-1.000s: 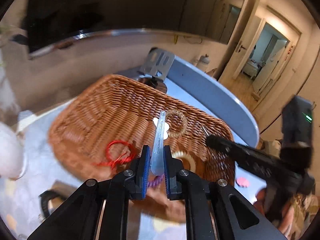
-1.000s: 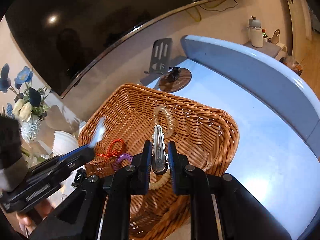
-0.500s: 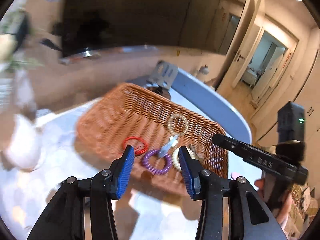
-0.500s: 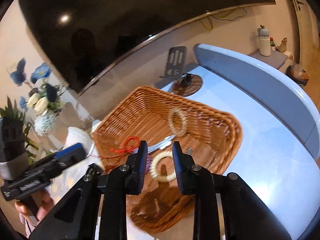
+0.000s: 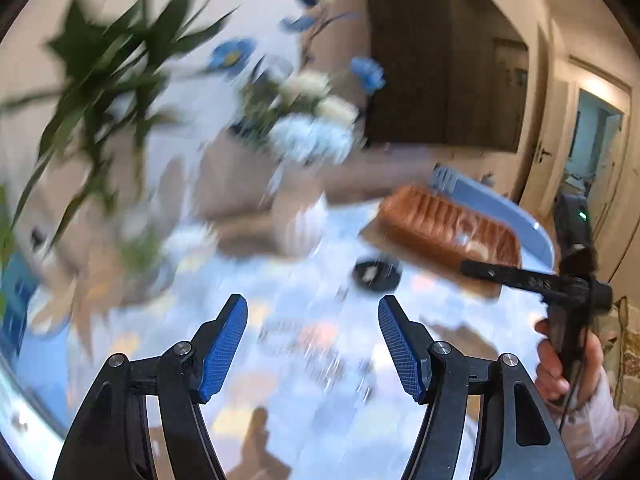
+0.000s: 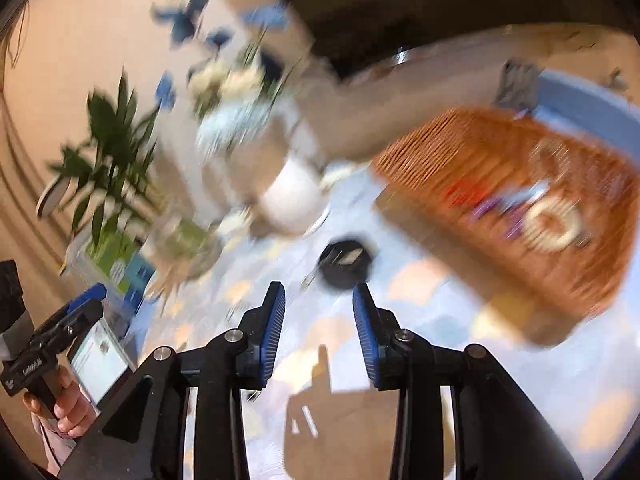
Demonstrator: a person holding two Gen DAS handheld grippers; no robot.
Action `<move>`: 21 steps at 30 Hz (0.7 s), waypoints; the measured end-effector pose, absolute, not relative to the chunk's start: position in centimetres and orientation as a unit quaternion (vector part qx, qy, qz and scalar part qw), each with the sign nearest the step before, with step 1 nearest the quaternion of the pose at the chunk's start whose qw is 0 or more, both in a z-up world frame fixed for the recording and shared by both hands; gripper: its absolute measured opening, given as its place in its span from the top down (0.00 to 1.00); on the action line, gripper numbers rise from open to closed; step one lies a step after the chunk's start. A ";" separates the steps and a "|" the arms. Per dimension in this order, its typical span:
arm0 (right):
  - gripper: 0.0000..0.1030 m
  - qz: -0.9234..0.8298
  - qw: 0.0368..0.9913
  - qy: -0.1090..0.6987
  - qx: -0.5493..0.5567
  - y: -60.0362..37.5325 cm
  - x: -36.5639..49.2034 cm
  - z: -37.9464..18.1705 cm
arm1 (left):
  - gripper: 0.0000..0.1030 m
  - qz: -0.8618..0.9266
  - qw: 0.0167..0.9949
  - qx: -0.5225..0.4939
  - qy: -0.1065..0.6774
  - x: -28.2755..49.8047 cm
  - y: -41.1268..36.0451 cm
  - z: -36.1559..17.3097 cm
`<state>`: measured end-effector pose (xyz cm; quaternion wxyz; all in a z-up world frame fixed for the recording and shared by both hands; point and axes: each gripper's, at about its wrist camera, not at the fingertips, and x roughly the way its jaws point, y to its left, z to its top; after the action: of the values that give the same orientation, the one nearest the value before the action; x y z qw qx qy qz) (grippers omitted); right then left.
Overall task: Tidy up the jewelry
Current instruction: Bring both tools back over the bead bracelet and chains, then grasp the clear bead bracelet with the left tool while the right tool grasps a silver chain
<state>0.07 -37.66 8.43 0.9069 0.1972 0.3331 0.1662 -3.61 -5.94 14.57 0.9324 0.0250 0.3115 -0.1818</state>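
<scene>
Nearest, the left gripper [image 5: 313, 342] has its blue pads wide apart and still opening, with nothing between them. The right gripper [image 6: 319, 322] is also opening, its gap narrower and empty. Both are above the pale blue table [image 6: 500, 380]. A small black round object [image 6: 346, 264] lies just ahead. Farther right stands the wicker basket [image 6: 500, 148]; inside lie a cream ring [image 6: 554, 224], a purple piece [image 6: 486, 208] and a red one [image 6: 460, 192], all blurred. Behind are the flowers [image 6: 228, 80].

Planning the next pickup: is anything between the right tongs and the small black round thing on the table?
Nothing visible. The right tongs are empty, jaws opening, and only bare patterned table lies between them and the black round thing. The wicker basket sits off to the right, the white vase up and left, both clear of the path.
</scene>
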 end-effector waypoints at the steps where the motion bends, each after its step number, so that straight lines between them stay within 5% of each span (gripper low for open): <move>1: 0.63 0.175 0.904 0.339 0.195 -36.6 0.2 7.3 | 0.32 -0.178 0.930 0.024 0.322 -4.1 -5.2 13.5; 4: 0.63 0.193 0.895 0.361 0.179 -33.9 0.7 4.2 | 0.38 -0.174 0.920 0.016 0.350 -4.6 -4.1 10.7; 6: 0.63 0.204 0.890 0.379 0.152 -32.6 1.1 3.8 | 0.58 -0.194 0.909 0.006 0.368 -4.5 -4.2 9.1; 8: 0.63 0.214 0.895 0.366 0.137 -32.1 0.7 4.0 | 0.66 -0.187 0.909 0.011 0.373 -4.2 -5.0 8.1; 21: 0.63 0.248 0.859 0.433 0.114 -30.4 2.2 1.7 | 0.66 -0.087 0.889 -0.005 0.449 9.0 -5.8 3.5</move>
<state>2.16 -30.43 1.71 0.8588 0.1139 0.4335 0.2483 9.01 -5.77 3.55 0.8895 -0.0045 0.4486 -0.0867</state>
